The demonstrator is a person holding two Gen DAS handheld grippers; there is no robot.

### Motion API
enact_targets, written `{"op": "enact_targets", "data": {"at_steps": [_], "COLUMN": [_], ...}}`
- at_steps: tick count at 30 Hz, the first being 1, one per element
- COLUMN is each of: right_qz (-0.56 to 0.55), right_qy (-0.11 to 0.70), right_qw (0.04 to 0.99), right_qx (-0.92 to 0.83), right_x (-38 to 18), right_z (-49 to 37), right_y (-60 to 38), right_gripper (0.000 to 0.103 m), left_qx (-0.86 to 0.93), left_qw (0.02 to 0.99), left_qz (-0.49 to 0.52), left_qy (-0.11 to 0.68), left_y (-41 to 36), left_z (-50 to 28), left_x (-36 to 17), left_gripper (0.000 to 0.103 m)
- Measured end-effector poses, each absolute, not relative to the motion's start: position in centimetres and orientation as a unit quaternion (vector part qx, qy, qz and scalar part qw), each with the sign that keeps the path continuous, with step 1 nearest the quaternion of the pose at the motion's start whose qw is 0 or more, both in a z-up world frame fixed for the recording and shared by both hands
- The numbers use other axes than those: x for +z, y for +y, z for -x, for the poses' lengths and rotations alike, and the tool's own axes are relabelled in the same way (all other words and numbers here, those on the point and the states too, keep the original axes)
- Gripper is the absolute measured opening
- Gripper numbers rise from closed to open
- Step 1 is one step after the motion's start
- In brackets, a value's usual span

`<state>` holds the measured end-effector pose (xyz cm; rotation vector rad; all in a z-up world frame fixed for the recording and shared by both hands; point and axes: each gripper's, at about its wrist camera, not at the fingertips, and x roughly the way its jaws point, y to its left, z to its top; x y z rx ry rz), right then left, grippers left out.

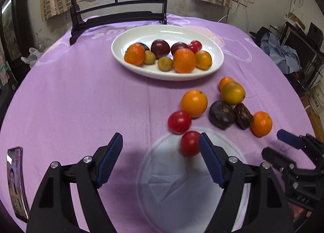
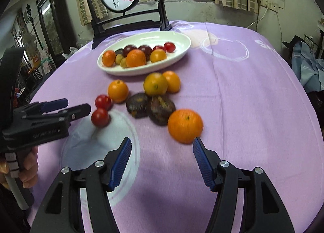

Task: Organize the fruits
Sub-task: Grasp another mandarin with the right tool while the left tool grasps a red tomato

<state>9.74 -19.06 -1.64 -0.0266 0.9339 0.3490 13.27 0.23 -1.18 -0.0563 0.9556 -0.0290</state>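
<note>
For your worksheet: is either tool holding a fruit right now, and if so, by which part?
Nothing is held: the left tool and right tool both stand open.

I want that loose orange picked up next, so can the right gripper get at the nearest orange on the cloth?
Probably yes. The right gripper stands open, and the nearest orange lies just ahead of its fingertips with nothing between them; the dark fruits sit behind it.

An oval white plate (image 1: 216, 50) holds oranges, plums and small tomatoes. Beside it on the cloth lie more oranges (image 1: 194, 103), two tomatoes (image 1: 179, 122) and two dark fruits (image 1: 221, 117).
</note>
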Motion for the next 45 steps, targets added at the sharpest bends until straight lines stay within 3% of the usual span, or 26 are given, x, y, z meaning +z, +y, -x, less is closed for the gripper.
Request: {"op": "enact_targets", "data": {"at_steps": [16,21,30,31,34,35,45], "right_qz": [0.062,0.079,0.045,0.045,0.052,0.049,0.031], "right_qy": [0.496,0.479,0.469,0.470,0.463,0.462,0.469], "right_qw": [0.856,0.865,0.875,0.875,0.878,0.878,0.871], "right_qx": [0.135,0.128,0.109,0.108,0.110,0.115,0.143], "right_x": [-4.0,-4.4,-4.6,-4.6,-4.4,-4.3,-2.9], "right_z": [-9.3,-9.7,-14.2,-14.4,-14.6,-14.5,-10.8], "right_y": [-19.5,-19.0,-19.6,-19.6,-19.2,-19.1,-18.0], "right_gripper": [0.064,0.077,0.077,0.076,0.046,0.044,0.044], "left_qx": [-0.065,-0.072,-0.085,-0.084,-0.084,-0.083,-0.079], "left_qw": [0.891,0.886,0.877,0.877,0.880,0.880,0.878], "left_qz": [0.037,0.050,0.051,0.049,0.044,0.043,0.035], "left_qy": [0.448,0.455,0.470,0.470,0.466,0.465,0.470], "left_y": [0.0,0.2,0.0,-0.1,-0.2,-0.3,-0.6], "left_z": [-12.1,-12.3,-12.4,-12.4,-12.3,-12.3,-12.2], "left_x": [-1.9,-2.3,-3.1,-3.0,-2.9,-2.9,-3.3], "left_gripper": [0.079,0.079,0.080,0.080,0.080,0.080,0.080]}}
